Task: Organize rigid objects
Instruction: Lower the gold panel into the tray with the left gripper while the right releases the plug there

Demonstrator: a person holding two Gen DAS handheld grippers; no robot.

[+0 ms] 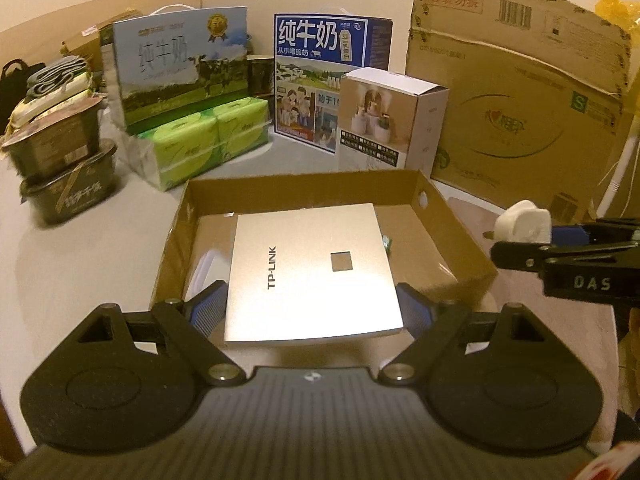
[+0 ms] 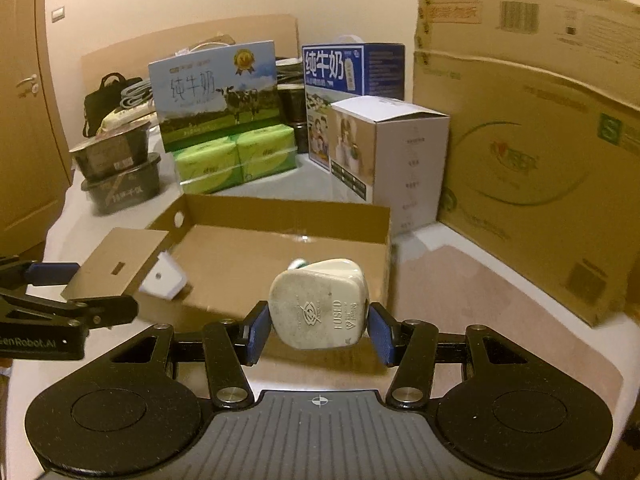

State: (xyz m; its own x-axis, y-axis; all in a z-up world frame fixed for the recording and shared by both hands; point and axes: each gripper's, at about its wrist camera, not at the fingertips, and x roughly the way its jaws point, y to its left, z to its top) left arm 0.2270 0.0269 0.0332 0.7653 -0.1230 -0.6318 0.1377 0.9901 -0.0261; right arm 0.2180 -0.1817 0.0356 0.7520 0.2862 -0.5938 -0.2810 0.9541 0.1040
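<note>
Behind the silver box (image 1: 312,272) clamped by the left hand-held gripper (image 1: 310,312), something green (image 1: 387,243) peeks; right hand-held gripper (image 2: 317,330) grips a plug (image 2: 318,308)

Both wrist views look down, close, at the same cardboard tray (image 1: 452,216).

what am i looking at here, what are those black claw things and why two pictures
Each picture comes from a fisheye camera mounted on a hand-held gripper, looking along its two fingers; a person carries one in each hand. The left gripper holds a flat silver TP-LINK device. The right gripper is shut on a white fused plug. Both are held at an open shallow cardboard tray on a pale table. Behind stand milk cartons, green tissue packs, stacked dark bowls and a big cardboard box.
</note>
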